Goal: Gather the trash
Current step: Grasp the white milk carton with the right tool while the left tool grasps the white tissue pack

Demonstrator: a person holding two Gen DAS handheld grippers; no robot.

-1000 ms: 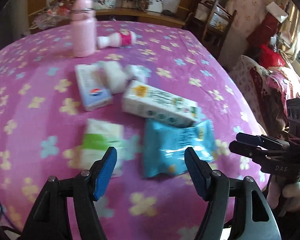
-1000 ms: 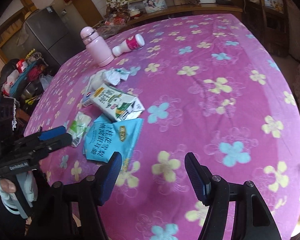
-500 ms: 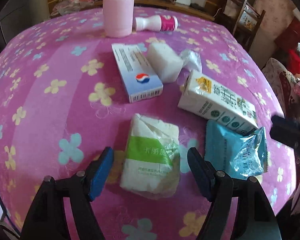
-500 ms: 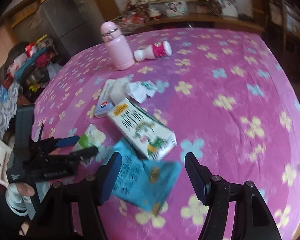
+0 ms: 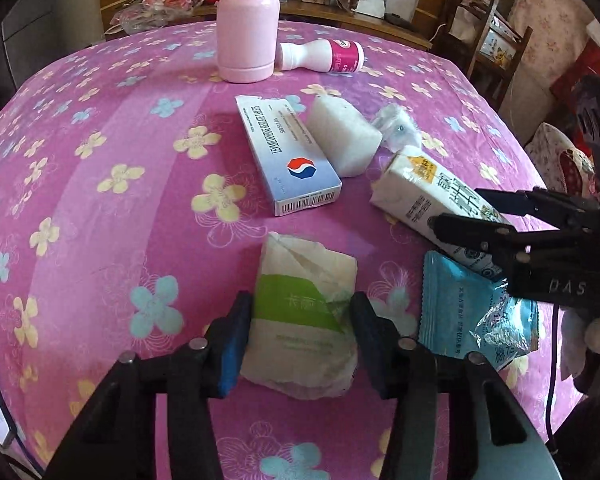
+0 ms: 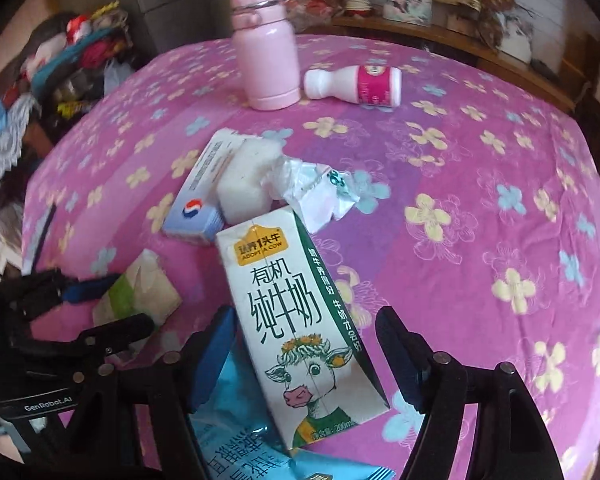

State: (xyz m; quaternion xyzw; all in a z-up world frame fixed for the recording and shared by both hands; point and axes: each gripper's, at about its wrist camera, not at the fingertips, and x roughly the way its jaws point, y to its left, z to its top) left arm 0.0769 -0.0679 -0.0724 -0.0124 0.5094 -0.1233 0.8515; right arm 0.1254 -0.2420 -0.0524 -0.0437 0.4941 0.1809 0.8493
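Observation:
Trash lies on a pink flowered tablecloth (image 5: pixel 100 208). My left gripper (image 5: pixel 302 340) straddles a white and green tissue pack (image 5: pixel 304 312); its pads touch the pack's sides. My right gripper (image 6: pixel 306 354) is open around a white milk carton (image 6: pixel 296 328), with gaps on both sides. The carton (image 5: pixel 432 204) lies on a blue snack wrapper (image 6: pixel 236 448), which also shows in the left wrist view (image 5: pixel 472 312). Farther back lie a blue and white box (image 5: pixel 288 160), a white block (image 5: pixel 342 140), crumpled foil (image 6: pixel 316 192) and a toppled yogurt bottle (image 5: pixel 324 56).
A pink flask (image 5: pixel 246 28) stands upright at the back of the table, next to the yogurt bottle. A wooden shelf with clutter (image 5: pixel 340 0) runs behind the table. A wooden chair (image 5: pixel 488 40) stands at the right. The table's front edge is just below both grippers.
My left gripper has moved forward and narrowed around the tissue pack. My right gripper has swung left and come down over the milk carton, still open.

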